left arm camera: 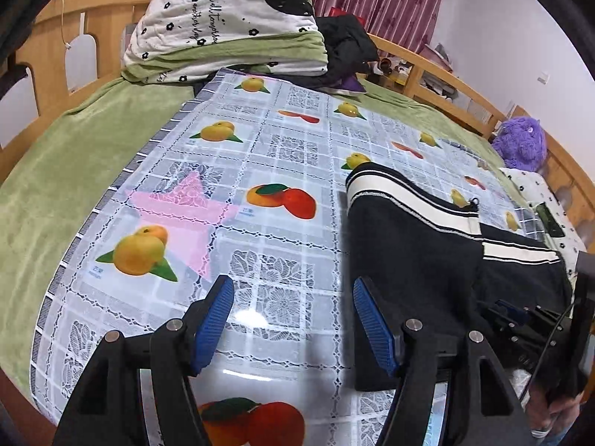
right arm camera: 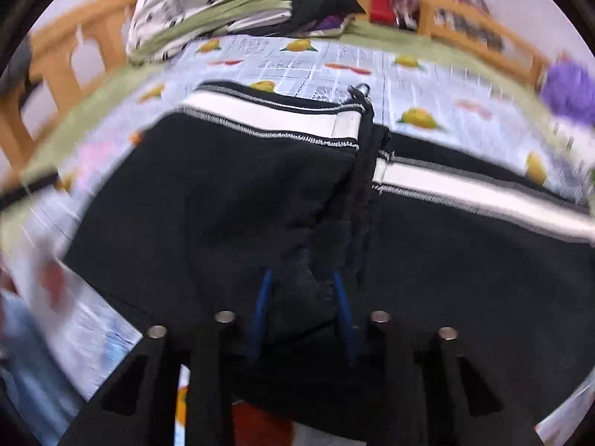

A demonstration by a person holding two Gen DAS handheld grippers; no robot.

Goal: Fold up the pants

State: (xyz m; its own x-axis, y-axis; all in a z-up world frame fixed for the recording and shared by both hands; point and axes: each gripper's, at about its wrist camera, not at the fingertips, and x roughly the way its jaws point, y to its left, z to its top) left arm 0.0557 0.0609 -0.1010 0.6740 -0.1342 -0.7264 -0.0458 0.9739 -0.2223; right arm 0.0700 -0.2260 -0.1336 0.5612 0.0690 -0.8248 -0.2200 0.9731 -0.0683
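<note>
Left claw is hanging wide, tilted down over bare fruit-print cloth; right claw is pinching black pants, lying right of the bed's centre.

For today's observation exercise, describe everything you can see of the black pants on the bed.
The pants are black, of a soft knitted-looking cloth, with a broad white side stripe edged in pale stitching. They lie partly folded, one layer over another, on a fruit-patterned cloth covering the bed. A small dark loop sticks up at the folded edge. The right gripper has a bunch of the fabric between its blue pads; the left gripper is open beside the pants, over the cloth.
</note>
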